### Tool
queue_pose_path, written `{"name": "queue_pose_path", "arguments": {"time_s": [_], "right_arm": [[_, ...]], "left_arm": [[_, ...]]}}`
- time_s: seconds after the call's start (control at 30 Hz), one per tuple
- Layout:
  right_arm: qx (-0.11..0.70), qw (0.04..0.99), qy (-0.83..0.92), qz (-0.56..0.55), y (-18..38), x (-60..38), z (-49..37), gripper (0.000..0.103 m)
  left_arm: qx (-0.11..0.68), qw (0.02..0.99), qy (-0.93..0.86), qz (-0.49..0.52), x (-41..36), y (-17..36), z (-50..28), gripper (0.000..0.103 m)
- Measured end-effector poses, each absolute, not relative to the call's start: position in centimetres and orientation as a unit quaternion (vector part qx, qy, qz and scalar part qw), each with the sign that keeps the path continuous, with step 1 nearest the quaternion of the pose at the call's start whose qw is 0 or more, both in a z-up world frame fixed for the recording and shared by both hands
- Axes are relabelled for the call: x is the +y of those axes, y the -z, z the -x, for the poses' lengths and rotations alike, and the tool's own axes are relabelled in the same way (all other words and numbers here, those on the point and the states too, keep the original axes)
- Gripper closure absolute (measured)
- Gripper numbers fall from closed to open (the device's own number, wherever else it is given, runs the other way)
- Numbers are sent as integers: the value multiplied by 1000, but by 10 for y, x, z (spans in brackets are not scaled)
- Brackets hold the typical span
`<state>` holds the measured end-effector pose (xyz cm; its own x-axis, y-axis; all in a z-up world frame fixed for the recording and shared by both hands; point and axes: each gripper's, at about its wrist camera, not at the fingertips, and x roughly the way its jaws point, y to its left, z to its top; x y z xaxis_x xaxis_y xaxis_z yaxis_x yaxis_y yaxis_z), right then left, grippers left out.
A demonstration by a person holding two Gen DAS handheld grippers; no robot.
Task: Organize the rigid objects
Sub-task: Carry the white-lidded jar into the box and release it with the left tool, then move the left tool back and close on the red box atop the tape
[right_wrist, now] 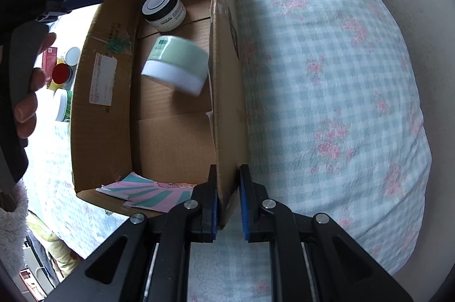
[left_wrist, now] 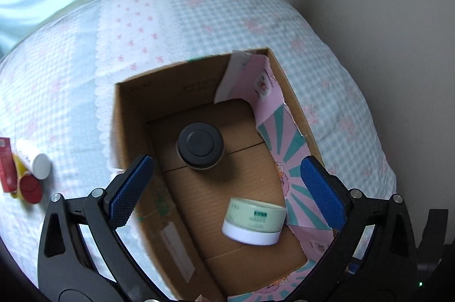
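Observation:
An open cardboard box (left_wrist: pixel 133 108) stands on a checked bedcover. On its floor a jar with a dark lid (left_wrist: pixel 200 148) stands upright, and a pale green jar with a white lid (left_wrist: pixel 254 221) lies tilted near the pink-lined wall. In the right wrist view the green jar (right_wrist: pixel 176 61) looks blurred. My left gripper (left_wrist: pixel 224 162) hangs over the box with its blue pads wide apart, open, nothing between them. My right gripper (right_wrist: pixel 229 202) is shut on the near end of the box's right wall (right_wrist: pixel 227 74).
Left of the box lie a white tube (left_wrist: pixel 32 159), a red-capped tube (left_wrist: pixel 30 188) and a red packet (left_wrist: pixel 5 165). A green-and-white tub (right_wrist: pixel 62 103) stands beside them. Pink striped paper (left_wrist: pixel 284 137) lines one box wall. A person's hand (right_wrist: pixel 28 91) holds the left gripper.

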<state>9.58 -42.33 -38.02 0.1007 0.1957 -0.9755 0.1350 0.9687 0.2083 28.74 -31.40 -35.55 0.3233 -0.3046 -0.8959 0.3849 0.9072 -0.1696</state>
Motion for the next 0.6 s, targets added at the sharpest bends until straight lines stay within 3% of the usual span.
{"name": "queue_pose_path", "arguments": {"time_s": [0.3,0.6], "right_arm": [[669,732,-20,-129,380,-424,-98,91],[668,734,-22,-121,378,-423,-97,91]], "left_arm": [[527,826,199,-23,-288,321,-283,0],[497,853,162,-6,-223,235,-267,0]]}}
